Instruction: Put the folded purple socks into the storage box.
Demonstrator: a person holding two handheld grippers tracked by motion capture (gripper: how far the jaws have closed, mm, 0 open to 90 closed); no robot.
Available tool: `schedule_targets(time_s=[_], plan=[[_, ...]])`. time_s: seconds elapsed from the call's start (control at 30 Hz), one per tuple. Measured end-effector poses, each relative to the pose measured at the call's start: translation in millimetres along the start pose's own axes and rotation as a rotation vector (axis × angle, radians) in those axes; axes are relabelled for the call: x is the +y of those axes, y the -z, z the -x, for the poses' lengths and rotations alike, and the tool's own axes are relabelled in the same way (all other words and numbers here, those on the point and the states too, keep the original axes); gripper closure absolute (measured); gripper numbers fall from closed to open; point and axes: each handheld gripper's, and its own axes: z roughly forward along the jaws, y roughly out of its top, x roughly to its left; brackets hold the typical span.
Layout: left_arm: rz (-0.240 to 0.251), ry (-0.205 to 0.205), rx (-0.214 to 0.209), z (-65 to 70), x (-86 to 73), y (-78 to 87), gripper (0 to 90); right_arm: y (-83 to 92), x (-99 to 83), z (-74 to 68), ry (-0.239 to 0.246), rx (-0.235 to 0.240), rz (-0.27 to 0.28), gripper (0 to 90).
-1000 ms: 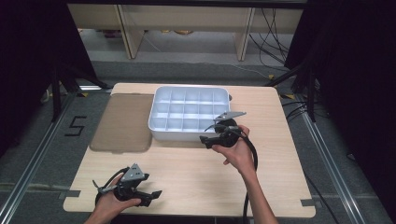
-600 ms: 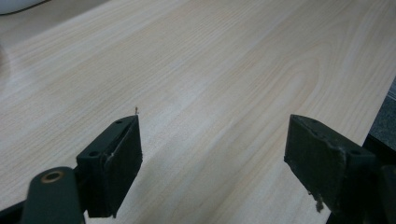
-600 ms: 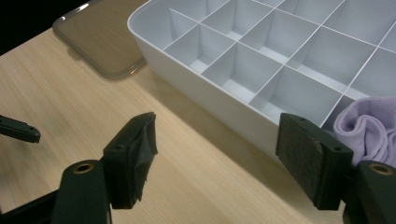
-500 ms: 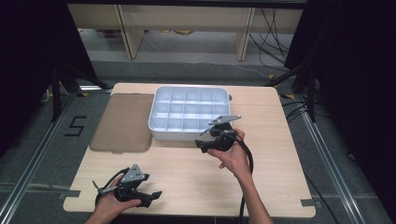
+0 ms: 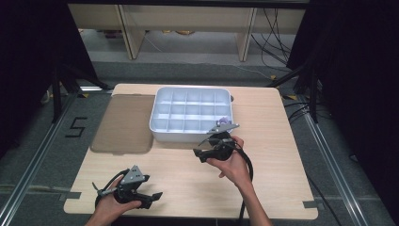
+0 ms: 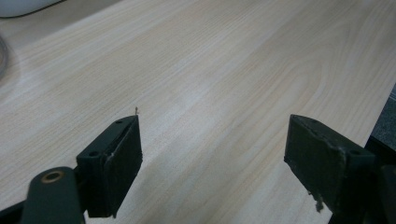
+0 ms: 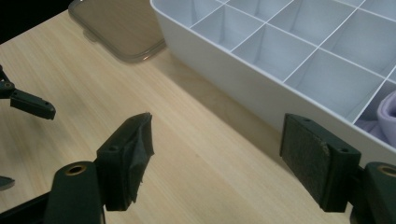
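High view: our right tongs [image 5: 201, 153] hang wide and empty before the tray [image 5: 162, 129] — left tongs [image 5: 153, 197], also wide, idle nearer us.

The right gripper [image 7: 217, 161] is hovering with fingers [image 7: 128, 156] spread over the wooden surface [image 7: 93, 88], beside a white divided tray [image 7: 261, 88] holding something lilac [image 7: 387, 114].

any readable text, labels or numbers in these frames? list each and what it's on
"5", dark marking on the grey floor left of the table, seen in the high view.
No other text is readable: the white compartment box, the brown translucent lid and both grippers, left and right, carry no legible label or brand in any view.
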Motion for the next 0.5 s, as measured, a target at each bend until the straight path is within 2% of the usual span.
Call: schedule_targets(time_s=[0.07,0.1,0.13,0.17,0.2,0.27,0.3,0.33,0.37,0.5], plan=[[0.001,0.0,0.0,0.1,0.1,0.2,18.4,1.5,-1.8,-1.8,-0.013,0.004,-0.013,25.9],[0.001,0.0,0.0,0.1,0.0,0.0,18.5,-0.3,-3.9,-1.8,-0.003,-0.002,0.003,24.0],[0.001,-0.001,0.001,0.1,-0.1,-0.2,18.5,0.7,-4.3,-2.1,0.005,-0.006,-0.023,21.7],[0.001,-0.002,0.002,0.3,-0.2,-0.3,18.5,-0.2,-5.2,-4.4,-0.015,-0.007,-0.023,21.3],[-0.012,-0.016,0.008,-0.6,-0.1,0.2,18.5,-0.7,-6.0,-4.4,-0.01,-0.004,-0.024,21.7],[-0.005,-0.008,0.002,0.3,-0.2,-0.2,18.5,-1.6,-7.1,-5.9,-0.014,0.0,-0.029,21.4],[0.001,0.0,-0.003,1.0,-0.3,-0.6,18.5,-3.5,-8.1,-6.0,-0.011,-0.003,-0.014,20.9],[0.0,-0.001,-0.003,0.9,-0.3,-0.6,18.5,-2.5,-8.4,-7.0,-0.01,-0.004,-0.033,20.5],[0.0,-0.001,-0.002,0.9,-0.3,-0.5,18.5,-4.5,-9.8,-8.0,-0.008,-0.005,-0.02,20.4],[0.002,0.005,-0.001,1.5,-0.4,-0.4,18.5,-3.2,-11.3,-10.7,-0.01,0.003,-0.043,19.4]])
